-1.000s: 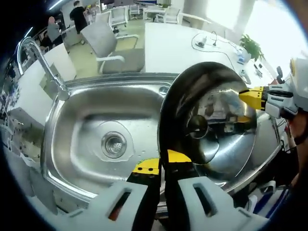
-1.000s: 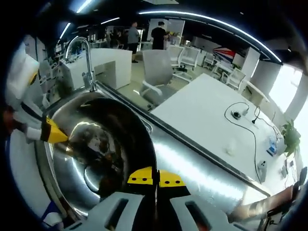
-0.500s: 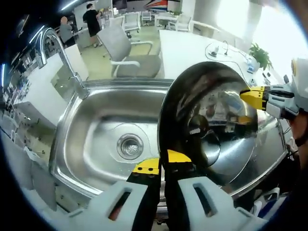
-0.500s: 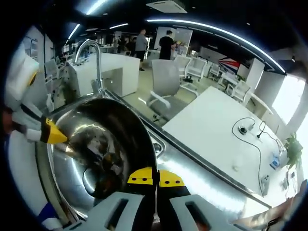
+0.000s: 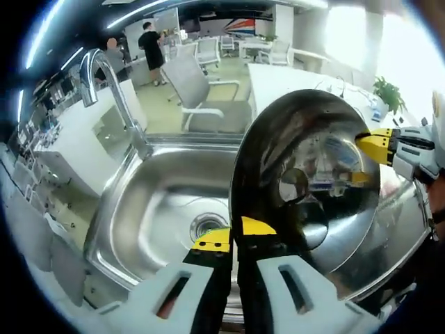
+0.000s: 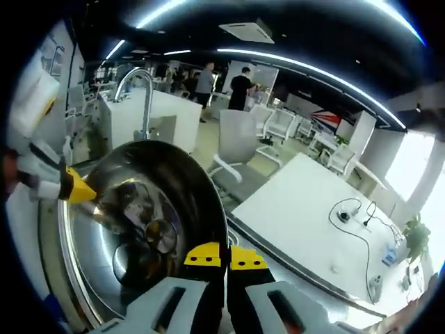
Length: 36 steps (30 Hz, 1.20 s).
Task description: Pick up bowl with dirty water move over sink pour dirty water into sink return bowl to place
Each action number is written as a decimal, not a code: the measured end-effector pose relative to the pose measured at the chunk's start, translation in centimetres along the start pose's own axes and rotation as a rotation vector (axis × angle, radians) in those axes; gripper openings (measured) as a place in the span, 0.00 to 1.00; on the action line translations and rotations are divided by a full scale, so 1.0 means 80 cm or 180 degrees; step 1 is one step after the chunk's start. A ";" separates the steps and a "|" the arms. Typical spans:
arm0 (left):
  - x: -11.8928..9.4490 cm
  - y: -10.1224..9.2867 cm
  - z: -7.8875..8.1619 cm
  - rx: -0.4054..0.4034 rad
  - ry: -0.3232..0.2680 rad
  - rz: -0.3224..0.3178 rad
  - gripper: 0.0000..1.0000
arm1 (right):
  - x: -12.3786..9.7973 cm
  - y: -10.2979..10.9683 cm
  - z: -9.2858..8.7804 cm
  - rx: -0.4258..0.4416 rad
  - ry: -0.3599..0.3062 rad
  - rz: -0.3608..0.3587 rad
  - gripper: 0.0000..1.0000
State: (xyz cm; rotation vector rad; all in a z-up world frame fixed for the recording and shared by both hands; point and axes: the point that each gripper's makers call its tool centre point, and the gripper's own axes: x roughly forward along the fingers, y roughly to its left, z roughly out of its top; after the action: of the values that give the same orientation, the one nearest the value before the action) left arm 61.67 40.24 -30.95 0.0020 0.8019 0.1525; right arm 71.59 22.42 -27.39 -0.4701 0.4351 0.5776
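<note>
A shiny steel bowl (image 5: 306, 181) is held tilted on edge over the steel sink (image 5: 160, 209), its inside facing the left gripper view. My left gripper (image 5: 234, 240) is shut on the bowl's near rim. My right gripper (image 6: 224, 257) is shut on the opposite rim, and its yellow fingertip (image 5: 375, 145) shows at the bowl's right edge. In the right gripper view the bowl (image 6: 139, 223) fills the lower left, with the left gripper's yellow tip (image 6: 76, 189) on its far rim. I cannot tell whether any water lies in the bowl. The sink drain (image 5: 207, 226) lies below the bowl's left edge.
A curved tap (image 5: 104, 76) rises at the sink's back left corner. A white table (image 6: 327, 202) with cables lies beyond the sink, with grey office chairs (image 5: 201, 90) and people standing far back. A potted plant (image 5: 388, 94) stands at the right.
Both cameras have risen and tilted back with the bowl, so the sink sits lower and further left in view. The bowl stays clamped between both grippers and stands more upright.
</note>
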 end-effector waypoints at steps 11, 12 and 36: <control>0.003 0.016 0.012 0.0071 -0.0257 0.0181 0.00 | 0.006 0.005 0.014 -0.0070 -0.0201 -0.0112 0.00; 0.003 0.016 0.012 0.0072 -0.0268 0.0184 0.00 | 0.006 0.004 0.015 -0.0089 -0.0216 -0.0124 0.00; -0.020 0.039 0.040 0.0147 -0.0844 0.0469 0.00 | -0.008 0.005 0.063 -0.0248 -0.0840 -0.0378 0.00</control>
State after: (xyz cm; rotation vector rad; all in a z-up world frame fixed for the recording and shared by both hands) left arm 62.44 43.31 -27.36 0.1229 0.5399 0.2671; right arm 72.13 25.13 -23.12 -0.4832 0.1324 0.5342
